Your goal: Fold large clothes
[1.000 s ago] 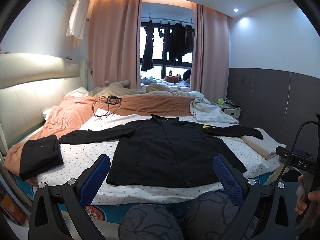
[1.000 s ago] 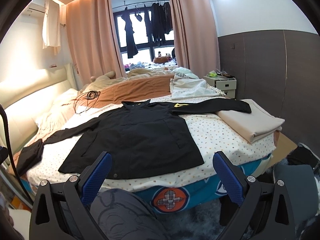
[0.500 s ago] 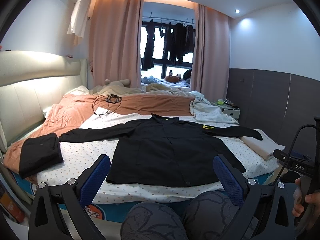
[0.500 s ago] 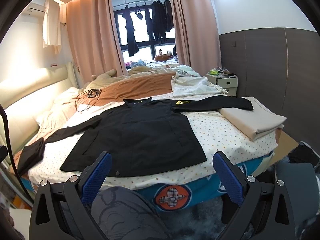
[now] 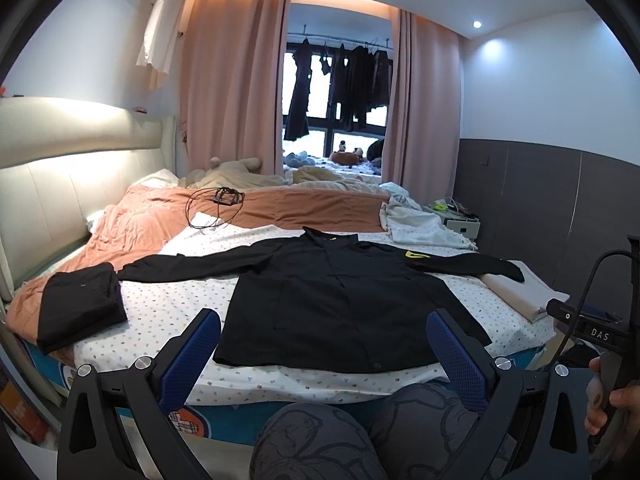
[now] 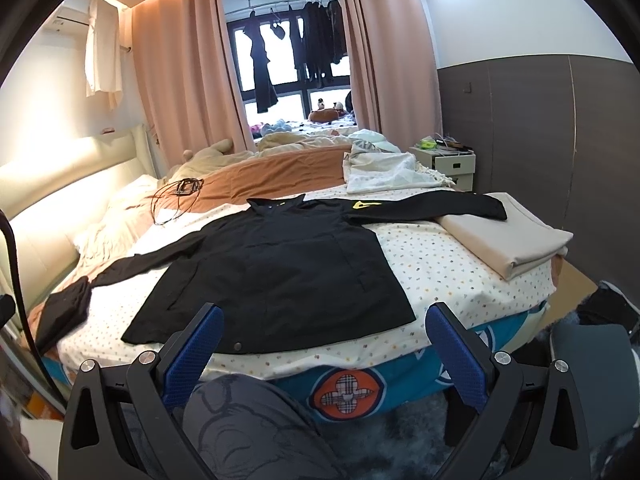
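A large black jacket (image 5: 340, 300) lies flat and face up on the dotted bed sheet (image 5: 168, 304), both sleeves spread out sideways. Its hem runs along the bed's near edge. A yellow patch marks its right sleeve (image 6: 366, 205). In the right wrist view the same jacket (image 6: 280, 272) fills the middle of the bed. My left gripper (image 5: 323, 354) is open, held back from the bed in front of the hem, nothing between its blue pads. My right gripper (image 6: 320, 348) is open too, empty, short of the hem.
A folded black garment (image 5: 80, 306) sits at the bed's left edge. A folded beige cloth (image 6: 508, 236) lies under the right cuff. Orange bedding (image 5: 280, 204), a cable (image 5: 216, 208) and a white blanket (image 6: 384, 168) lie beyond. The person's knees (image 5: 340, 440) are below the grippers.
Both views have shifted slightly, with the bed and jacket sitting a little lower and nearer in the frame. The jacket itself has not moved and both grippers have stayed open.
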